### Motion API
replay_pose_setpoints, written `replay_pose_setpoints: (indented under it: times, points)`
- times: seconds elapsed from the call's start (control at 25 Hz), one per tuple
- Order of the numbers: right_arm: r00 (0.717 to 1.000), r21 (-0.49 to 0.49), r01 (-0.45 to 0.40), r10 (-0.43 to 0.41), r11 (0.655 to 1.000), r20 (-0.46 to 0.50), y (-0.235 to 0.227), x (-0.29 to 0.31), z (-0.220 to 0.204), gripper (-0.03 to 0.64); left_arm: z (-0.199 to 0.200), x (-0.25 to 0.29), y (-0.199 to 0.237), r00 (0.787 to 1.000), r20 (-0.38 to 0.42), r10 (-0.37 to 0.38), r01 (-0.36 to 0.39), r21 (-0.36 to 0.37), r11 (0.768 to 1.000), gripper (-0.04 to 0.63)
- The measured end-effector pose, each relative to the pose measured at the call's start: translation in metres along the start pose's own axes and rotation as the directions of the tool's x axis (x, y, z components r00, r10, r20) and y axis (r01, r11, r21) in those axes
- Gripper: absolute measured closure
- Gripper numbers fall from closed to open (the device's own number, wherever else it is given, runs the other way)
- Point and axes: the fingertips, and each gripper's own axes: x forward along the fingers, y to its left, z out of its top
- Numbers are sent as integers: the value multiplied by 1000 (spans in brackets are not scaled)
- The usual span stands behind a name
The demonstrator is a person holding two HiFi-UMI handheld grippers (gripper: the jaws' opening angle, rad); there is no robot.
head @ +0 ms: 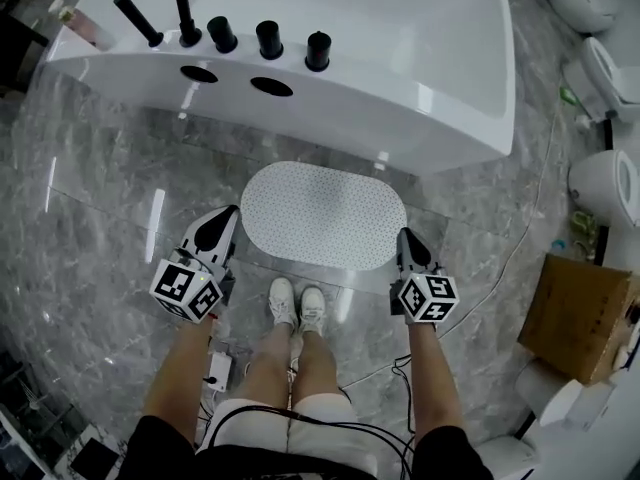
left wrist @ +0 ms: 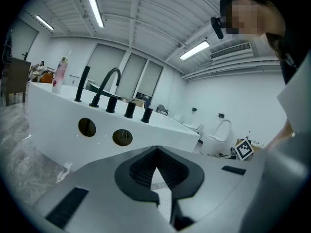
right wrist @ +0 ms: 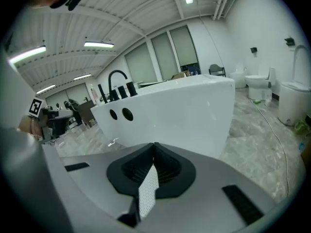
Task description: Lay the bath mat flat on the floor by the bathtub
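Markers, not words, are covering the cube (head: 187,290) on the L gripper (head: 230,216) and the cube (head: 428,298) on the R gripper (head: 408,238): black-and-white squares only. A pink-and-white bottle (head: 85,26) is standing on the far-left corner of the bathtub (head: 400,108), w/ a label too small to read. A cardboard box (head: 583,313) is sitting on the floor (head: 90,168) at the right, near white toilets (head: 605,183). It is showing no print, and its contents are not visible from this angle.

The bath mat (head: 322,213), a white dotted oval, is stretching out flat just in front of the tub's side wall, between the tub and the person's white shoes (head: 297,303). Whether it is touching the floor cannot be told.

The L gripper is pinching the mat's near-left edge; in the left gripper view its jaws are meeting at the tips w/ a sliver of dotted mat caught between them. The R gripper is doing the same at the near-right edge, jaws closed on a dotted strip.

A black faucet (head: 183,8) and black knobs (head: 268,38) are lining the tub deck, above two oval holes (head: 235,78) in the wall.
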Motion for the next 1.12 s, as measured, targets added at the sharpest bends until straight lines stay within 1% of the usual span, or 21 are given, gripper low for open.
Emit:
replay_pose_setpoints:
  times: [0.16, 0.28, 0.44, 0.56, 0.64, 0.72, 0.8, 0.88, 1.0, 1.12]
  points:
    - [998, -31, -53, 54, 998, 42, 30, -28, 38, 591, 27, -16, -17, 1000, 1, -28, 28, 47, 999, 581]
    - [994, -50, -90, 93, 995, 66, 52, -47, 67, 591, 47, -29, -26, 999, 11, -31, 31, 47, 998, 581]
    - [985, -102, -135, 145, 986, 94, 81, -67, 108, 591, 78, -47, -35, 999, 39, -24, 22, 48, 999, 581]
    - [979, -103, -150, 162, 983, 121, 99, -81, 134, 591, 101, -61, -42, 998, 62, -23, 20, 50, 999, 581]
    - [975, -113, -168, 182, 979, 129, 113, -89, 147, 591, 116, -72, -47, 996, 79, -32, 28, 44, 999, 581]
    - [969, -156, -190, 211, 969, 128, 129, -98, 160, 591, 131, -81, -55, 994, 96, -52, 48, 46, 998, 581]
    - [964, -190, -205, 232, 960, 132, 144, -109, 174, 591, 145, -88, -64, 992, 100, -75, 69, 65, 995, 581]
    - [958, -196, -218, 247, 956, 143, 154, -122, 187, 591, 159, -96, -73, 991, 104, -89, 80, 84, 993, 581]
    - [949, -204, -236, 270, 950, 161, 163, -138, 207, 591, 183, -103, -83, 989, 123, -88, 75, 105, 992, 581]
    - [946, -217, -234, 274, 948, 176, 170, -151, 223, 591, 202, -112, -89, 987, 137, -86, 67, 135, 989, 581]
